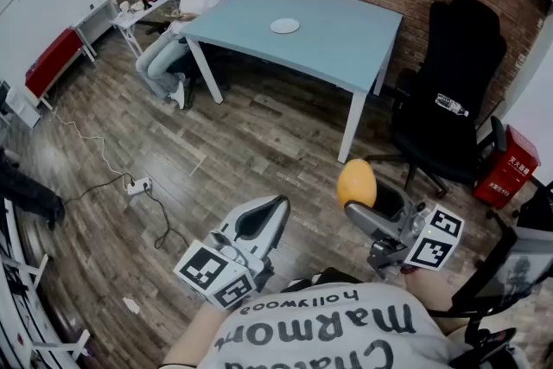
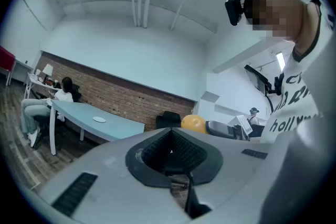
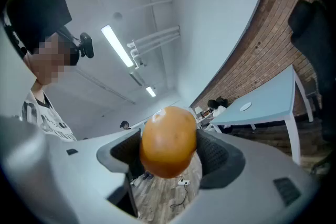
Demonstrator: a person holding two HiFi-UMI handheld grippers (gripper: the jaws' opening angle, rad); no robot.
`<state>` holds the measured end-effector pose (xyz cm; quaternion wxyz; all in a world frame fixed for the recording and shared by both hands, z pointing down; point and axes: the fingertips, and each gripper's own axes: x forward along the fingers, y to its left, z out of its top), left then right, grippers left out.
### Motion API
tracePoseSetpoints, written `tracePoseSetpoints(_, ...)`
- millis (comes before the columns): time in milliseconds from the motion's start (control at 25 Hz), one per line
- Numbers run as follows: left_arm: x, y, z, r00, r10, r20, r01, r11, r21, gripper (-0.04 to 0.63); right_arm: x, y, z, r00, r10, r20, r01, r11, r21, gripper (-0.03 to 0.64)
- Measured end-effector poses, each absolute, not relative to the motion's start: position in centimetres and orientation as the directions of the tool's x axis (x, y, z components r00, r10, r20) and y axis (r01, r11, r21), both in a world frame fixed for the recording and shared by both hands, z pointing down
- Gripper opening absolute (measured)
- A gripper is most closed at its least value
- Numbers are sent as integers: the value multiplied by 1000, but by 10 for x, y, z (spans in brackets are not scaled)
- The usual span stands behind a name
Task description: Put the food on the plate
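While the right gripper [image 3: 169, 155] pinches the orange food [image 3: 168, 139] and the left gripper [image 2: 170, 152] has its jaws pressed together, empty, carry the food level to the far-off plate [image 1: 284, 26] without squeezing harder
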<state>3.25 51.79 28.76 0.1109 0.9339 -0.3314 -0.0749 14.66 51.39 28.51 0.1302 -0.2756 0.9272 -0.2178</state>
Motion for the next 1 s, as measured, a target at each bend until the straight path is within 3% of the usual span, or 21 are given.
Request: tracePoseSetpoints(1000,-19,500,276,775,-621,-114,-587,-775,233,6,100,492,281,-791,-595,-146,-466,739,-486,319)
